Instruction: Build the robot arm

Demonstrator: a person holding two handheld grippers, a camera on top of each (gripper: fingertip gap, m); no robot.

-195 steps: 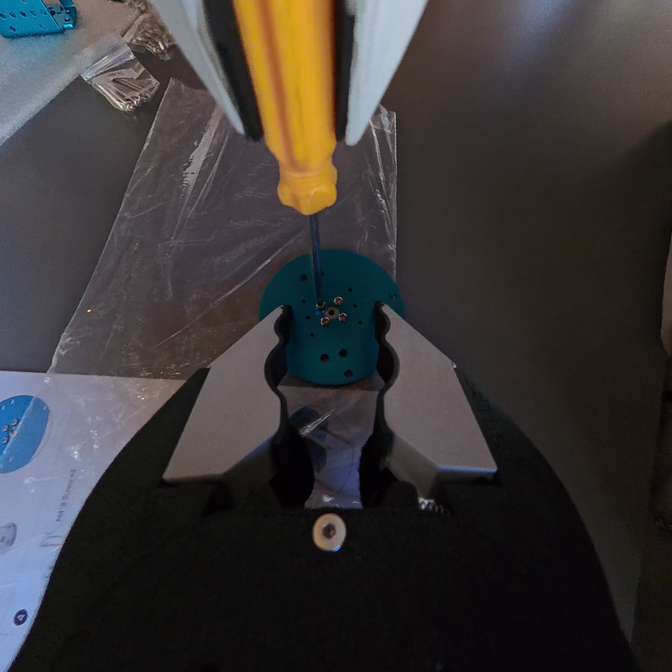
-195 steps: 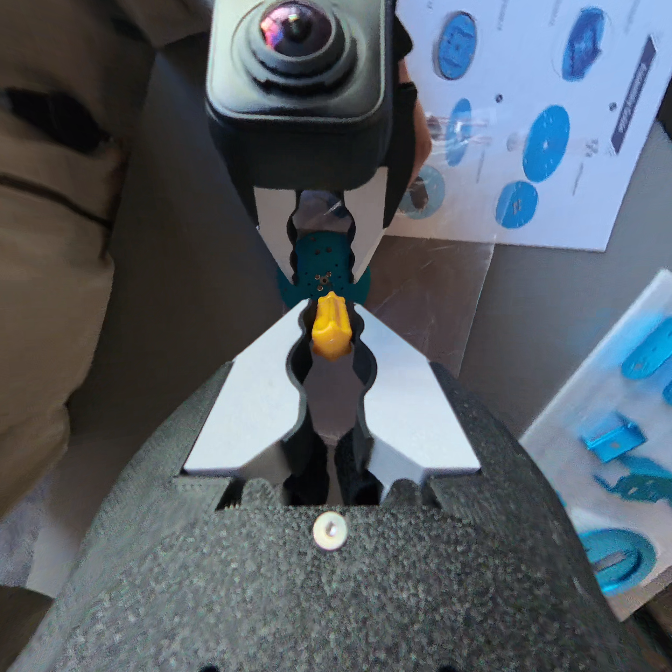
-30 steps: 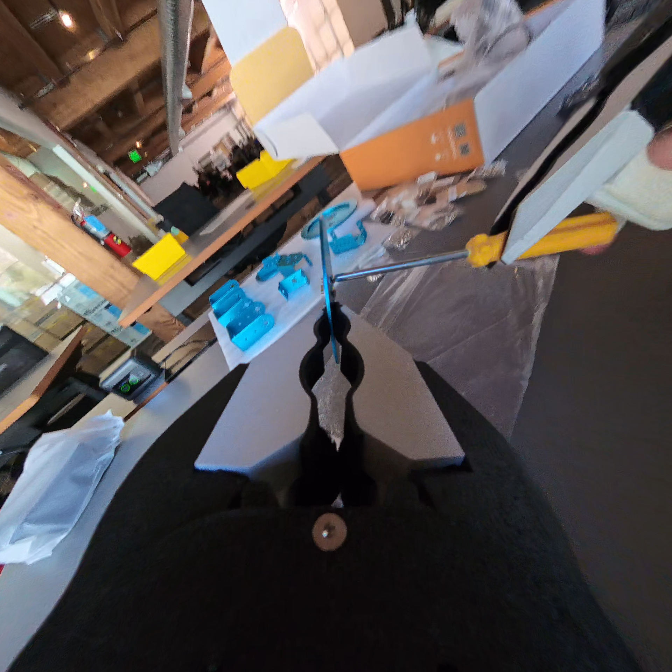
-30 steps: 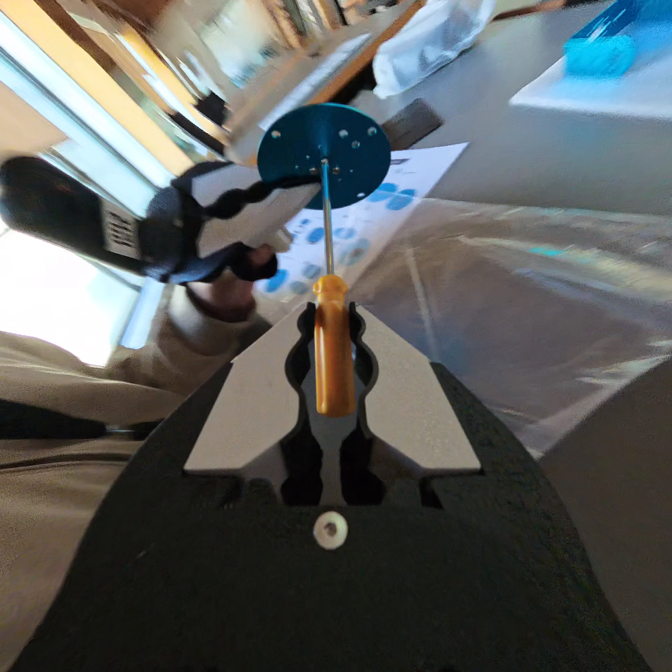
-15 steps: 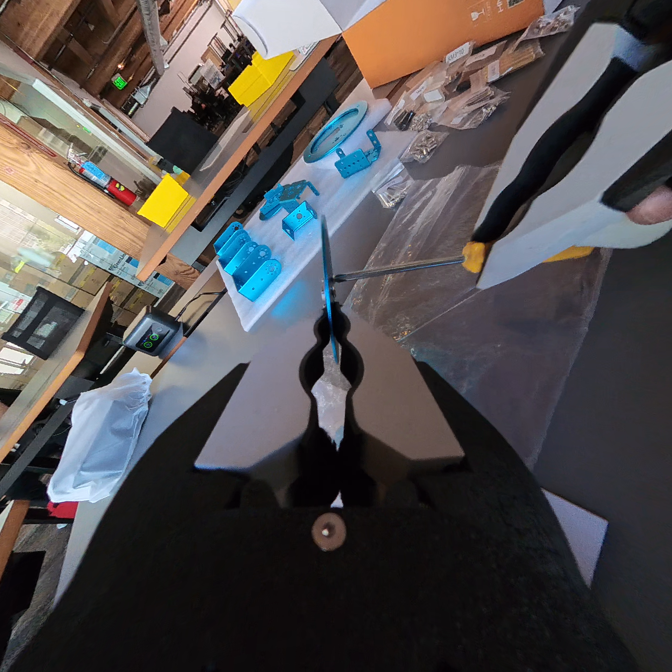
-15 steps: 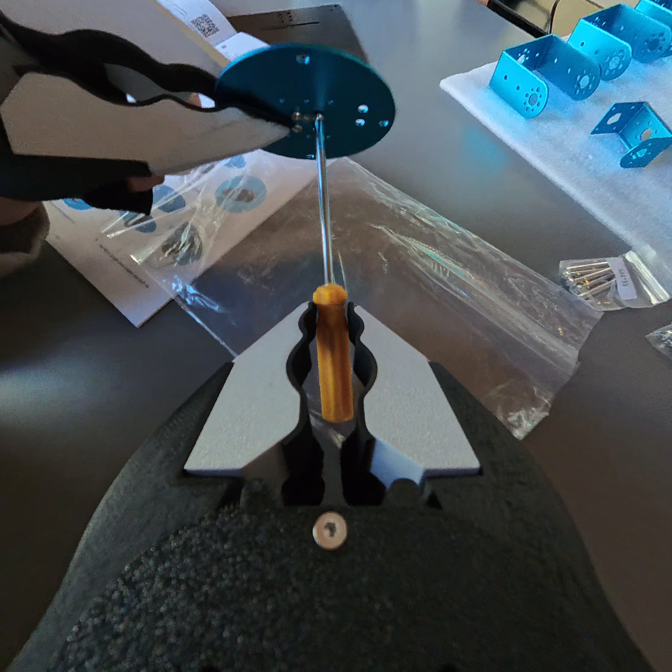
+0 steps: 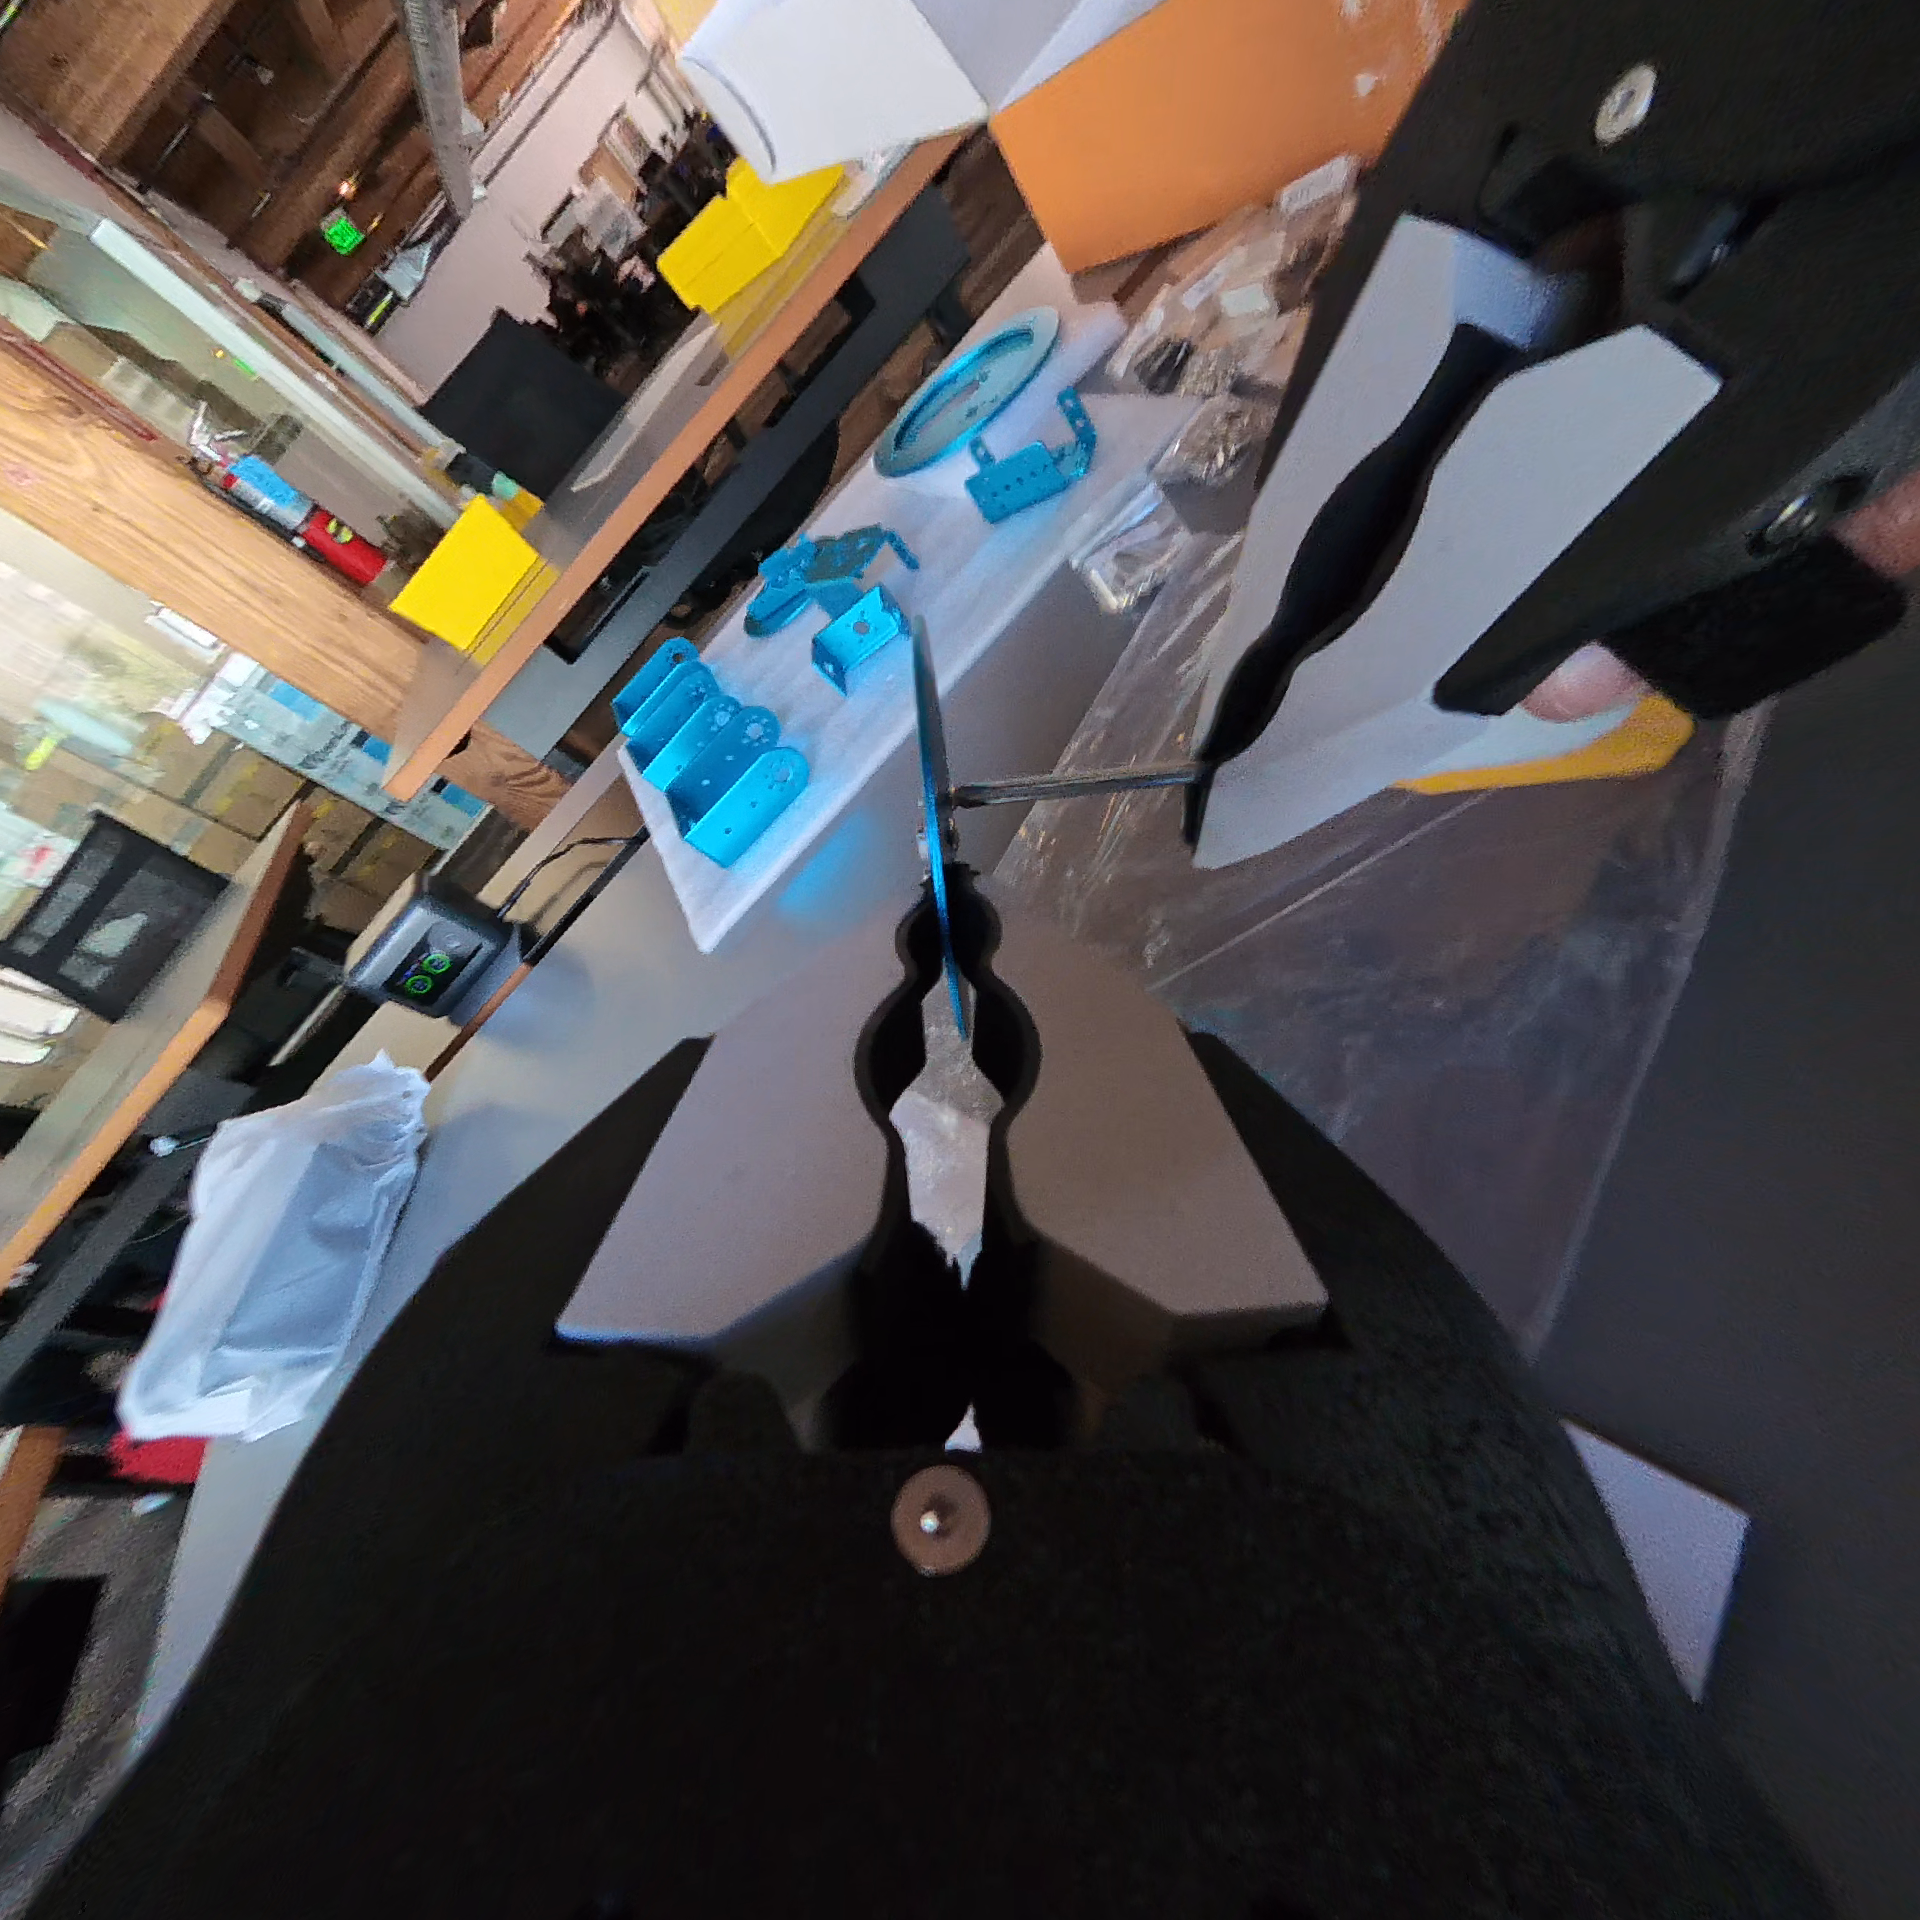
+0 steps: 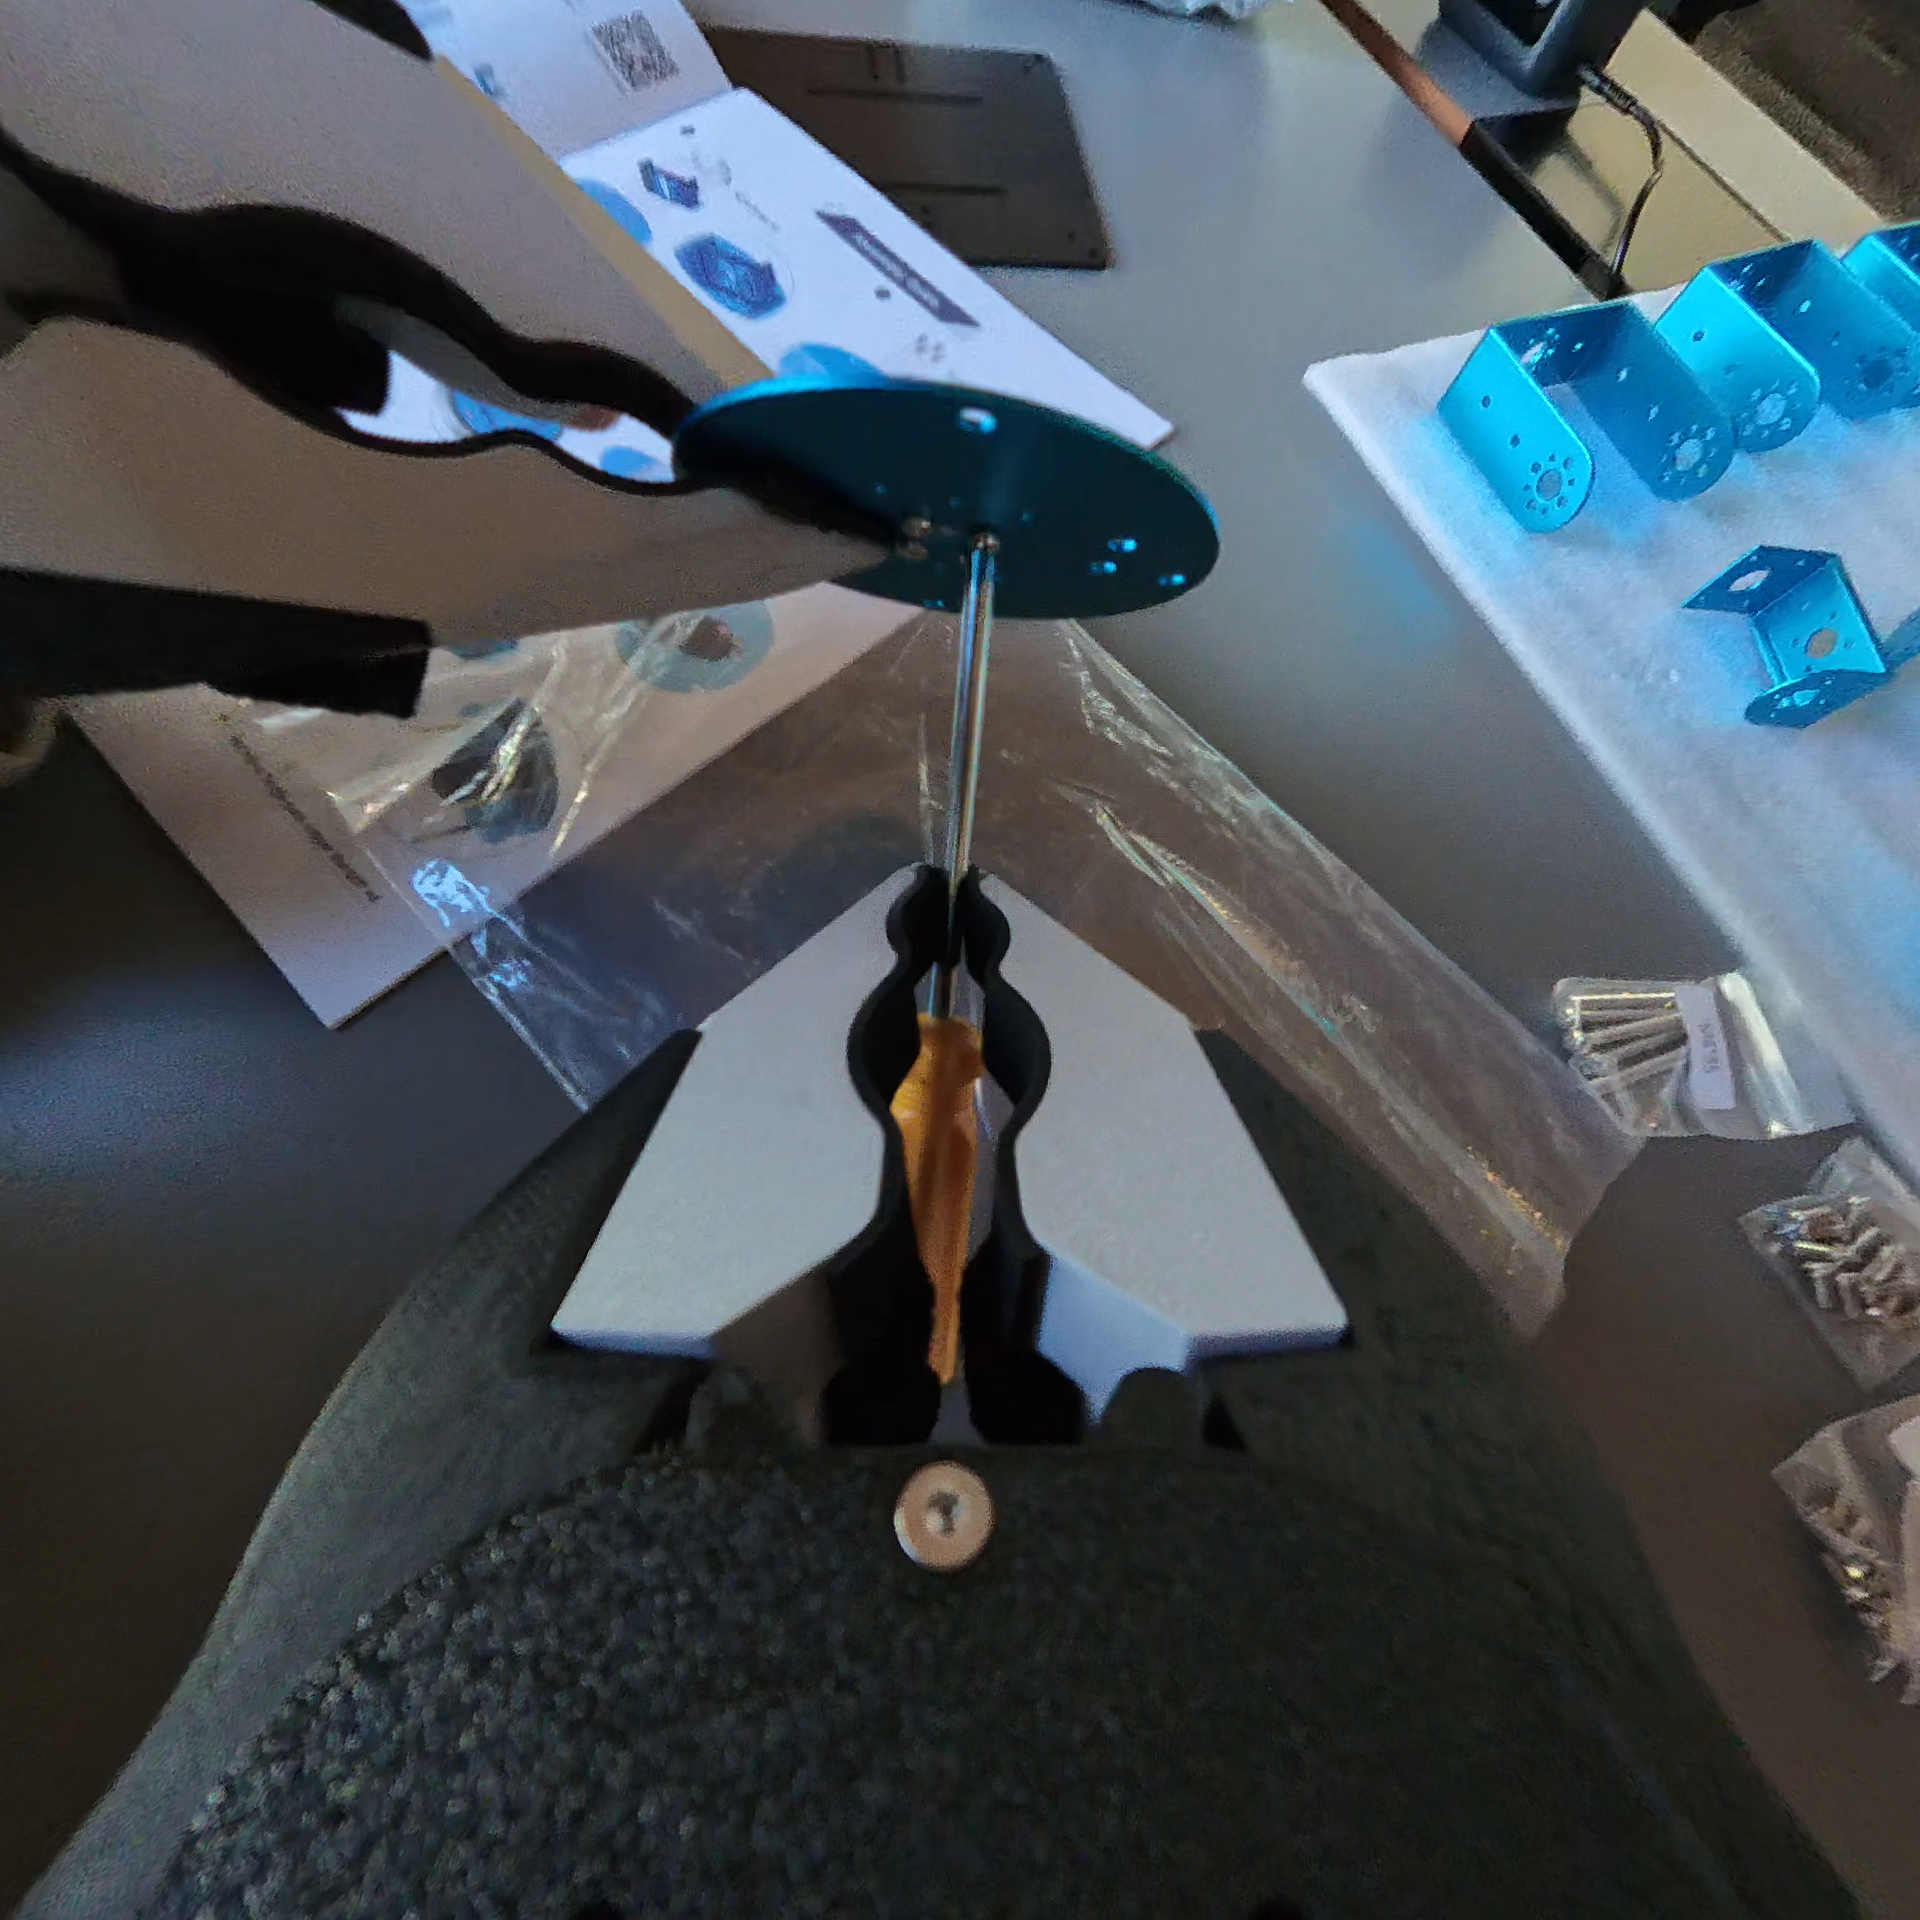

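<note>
1. Handle of an orange screwdriver is gripped between the closed fingers of the right claw, with the steel shaft running forward and upward out of the tips.
2. The shaft tip is seated on a small screw near the middle of a blue disc, which is held clear of the desk.
3. The disc is clamped by its edge in the closed left claw; in the left wrist view it is seen edge-on, standing between the finger tips, with the shaft meeting its face roughly square.
4. For good driving, the shaft is judged best kept square to the disc and pressed firmly into the screw head, while the disc is held rigid so that it is not twisted out of the grip.
5. A clear plastic bag lies flat on the desk below the tool, beside a printed instruction sheet.
6. Small bags of screws are seen to the right.
7. Farther off, blue metal brackets are laid out on a white foam sheet.
</note>
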